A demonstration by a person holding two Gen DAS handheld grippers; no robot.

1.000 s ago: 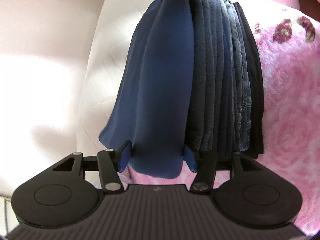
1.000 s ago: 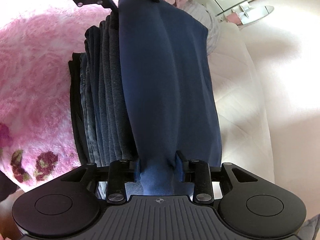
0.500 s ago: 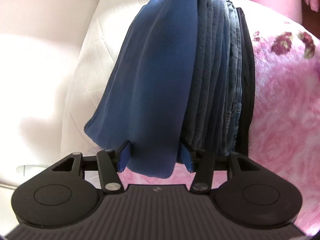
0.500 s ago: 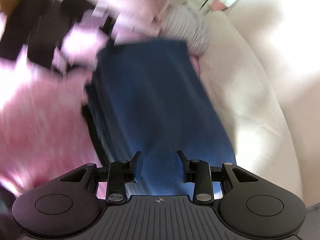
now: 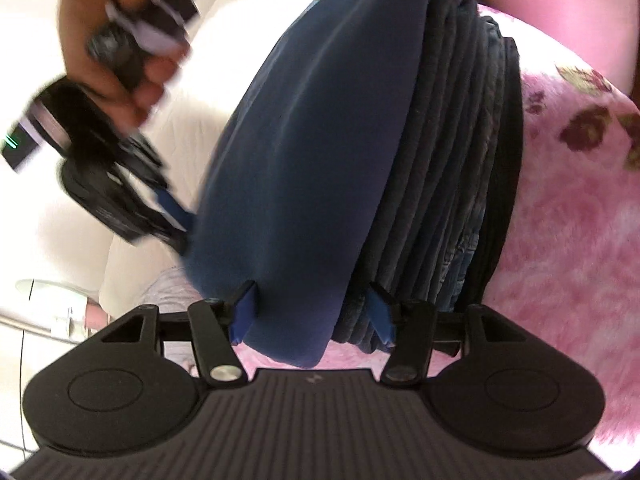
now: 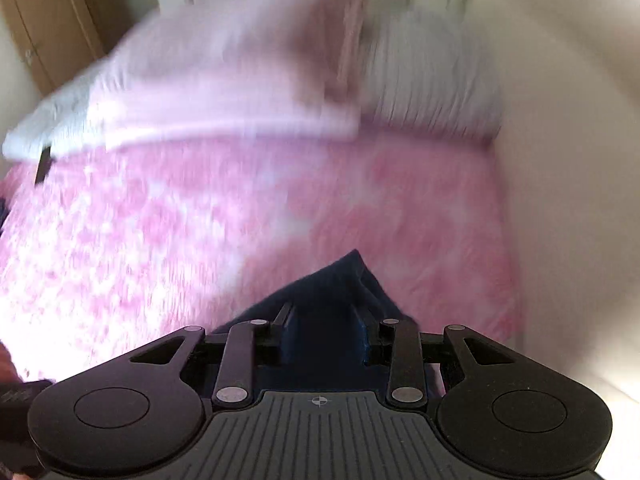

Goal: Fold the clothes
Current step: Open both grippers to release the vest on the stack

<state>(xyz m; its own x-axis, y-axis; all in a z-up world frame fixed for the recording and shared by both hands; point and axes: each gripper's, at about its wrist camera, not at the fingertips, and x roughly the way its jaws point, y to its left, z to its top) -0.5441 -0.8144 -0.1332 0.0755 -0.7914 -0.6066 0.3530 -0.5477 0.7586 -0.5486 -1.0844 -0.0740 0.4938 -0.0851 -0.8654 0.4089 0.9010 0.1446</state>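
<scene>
Fingers (image 5: 245, 308) of the left gripper (image 5: 312, 314) stand wide apart astride the navy garment (image 5: 316, 128), gripping nothing. It tops a stack of folded clothes (image 5: 460, 184) at the pink blanket's (image 5: 568, 220) edge. The right gripper (image 6: 324, 334), half spread, frames navy cloth; grip unclear.

Pink fluffy blanket (image 6: 248, 216) covering the surface, with dark red flower motifs (image 5: 588, 120) at its right side in the left wrist view. Pale pink folded bedding (image 6: 240, 92), blurred, lying at the blanket's far edge. Grey-white striped pillow (image 6: 432, 92) just beside the bedding, to its right. Cream padded wall (image 6: 572, 184) bordering the blanket on the right. Wooden door (image 6: 60, 28) at upper left. Round glass table (image 5: 48, 290), partly visible at the left edge.
</scene>
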